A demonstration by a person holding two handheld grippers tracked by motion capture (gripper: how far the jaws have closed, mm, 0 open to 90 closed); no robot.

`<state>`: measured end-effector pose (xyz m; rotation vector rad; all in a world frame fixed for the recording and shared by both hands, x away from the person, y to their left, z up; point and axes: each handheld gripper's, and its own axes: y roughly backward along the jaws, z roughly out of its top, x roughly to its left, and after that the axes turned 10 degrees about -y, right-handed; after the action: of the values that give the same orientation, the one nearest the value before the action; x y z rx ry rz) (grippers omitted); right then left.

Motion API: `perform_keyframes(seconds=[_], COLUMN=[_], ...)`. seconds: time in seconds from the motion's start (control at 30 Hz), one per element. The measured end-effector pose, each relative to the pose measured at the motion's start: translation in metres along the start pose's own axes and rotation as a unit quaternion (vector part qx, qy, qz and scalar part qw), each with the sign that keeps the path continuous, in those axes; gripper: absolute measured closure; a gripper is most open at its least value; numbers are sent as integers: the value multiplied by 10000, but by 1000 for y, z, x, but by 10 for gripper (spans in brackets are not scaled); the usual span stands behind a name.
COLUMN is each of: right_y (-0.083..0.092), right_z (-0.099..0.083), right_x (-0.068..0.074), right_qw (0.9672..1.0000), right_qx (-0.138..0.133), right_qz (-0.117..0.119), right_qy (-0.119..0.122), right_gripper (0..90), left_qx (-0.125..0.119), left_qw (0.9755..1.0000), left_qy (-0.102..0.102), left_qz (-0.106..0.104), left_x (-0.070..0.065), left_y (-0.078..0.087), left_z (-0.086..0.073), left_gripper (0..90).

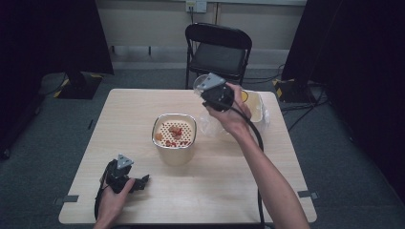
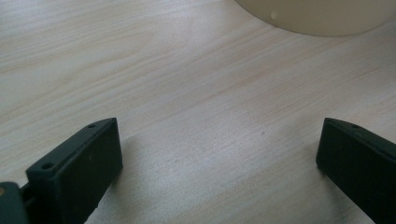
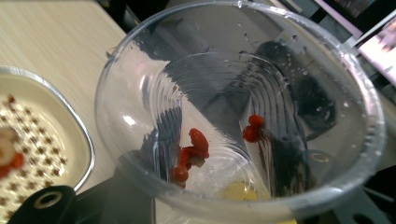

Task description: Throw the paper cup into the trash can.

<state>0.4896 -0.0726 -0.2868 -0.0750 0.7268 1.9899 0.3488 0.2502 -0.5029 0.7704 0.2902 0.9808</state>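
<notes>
The left gripper [image 1: 143,181] rests low on the desk [image 1: 239,181], its fingers [image 2: 79,168] spread wide with nothing between them. At the middle stands a cream container [image 1: 174,138] with a perforated insert holding red bits. To its right, the right gripper [image 1: 203,88] has its fingers clamped on a tilted clear plastic cup [image 3: 243,107], raised above the desk, with a few red pieces [image 3: 194,149] clinging inside.

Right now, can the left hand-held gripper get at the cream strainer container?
Probably yes. The left hand-held gripper rests on the table with jaws open, pointing toward the cream strainer container; bare wood lies between them.
</notes>
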Motion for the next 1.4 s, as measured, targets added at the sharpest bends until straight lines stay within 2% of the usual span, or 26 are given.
perform_keyframes(seconds=[0.03,0.07,0.1,0.13,0.17,0.2,0.27,0.33,0.37,0.43,0.5,0.6,0.63,0.67,0.7,0.73,0.77,0.8,0.83,0.87,0.9,1.07,1.13,1.2,1.4], right_y=[3,3,4,6,7,7,6,5,5,4,2,-1,-4,-4,-8,-8,-9,-12,-14,-14,-15,-15,-14,-14,-6], right_z=[0,0,-1,-2,-5,-5,-9,-14,-18,-23,-33,-40,-46,-46,-52,-52,-53,-56,-57,-57,-58,-60,-60,-60,-65], right_x=[-15,-15,-21,-31,-45,-45,-57,-67,-74,-83,-95,-101,-105,-105,-108,-108,-109,-110,-110,-109,-107,-106,-108,-110,-113], right_qw=[9992,9992,9979,9951,9891,9891,9832,9809,9788,9771,9734,9722,9702,9702,9677,9677,9658,9622,9611,9604,9605,9603,9593,9599,9572], right_qx=[1,1,-8,-12,-61,-61,-48,23,90,158,282,421,506,506,532,532,541,607,632,642,635,539,490,555,372], right_qz=[174,174,232,387,527,527,588,511,508,421,305,244,207,207,160,160,171,164,169,78,8,75,90,21,167], right_qy=[-370,-370,-610,-915,-1374,-1374,-1728,-1875,-1981,-2081,-2253,-2292,-2359,-2359,-2461,-2461,-2532,-2651,-2682,-2710,-2711,-2735,-2778,-2749,-2866], right_gripper=[555,555,553,552,549,549,548,545,543,539,530,517,494,494,424,424,344,256,238,209,182,168,158,150,161], left_qx=[19,19,20,22,3,3,2,2,3,7,12,11,11,11,13,12,32,30,11,11,11,11,10,11,11], left_qw=[10000,10000,10000,10000,10000,10000,10000,10000,10000,10000,10000,10000,10000,10000,10000,10000,10000,10000,10000,10000,10000,10000,10000,10000,10000], left_qy=[-22,-22,-26,-23,-1,-1,0,1,1,-5,-10,-8,-6,-6,-8,-6,-31,-30,-7,-8,-8,-11,-11,-9,-8], left_qz=[-3,-3,-2,-3,-3,-3,-1,0,-1,-3,2,0,0,0,2,0,-1,0,3,2,3,3,4,2,2], left_x=[0,0,0,0,0,0,0,0,0,0,0,0,0,0,0,0,0,0,0,0,0,0,0,0,0], left_y=[0,0,0,0,0,0,0,0,0,0,0,0,0,0,0,0,0,0,0,0,0,0,0,0,0], left_z=[0,0,0,0,0,0,0,0,0,0,0,0,0,0,0,0,0,0,0,0,0,0,0,0,0], left_gripper=[0,0,0,0,0,0,0,0,0,0,0,0,0,0,0,0,0,0,0,0,0,0,0,0,0])
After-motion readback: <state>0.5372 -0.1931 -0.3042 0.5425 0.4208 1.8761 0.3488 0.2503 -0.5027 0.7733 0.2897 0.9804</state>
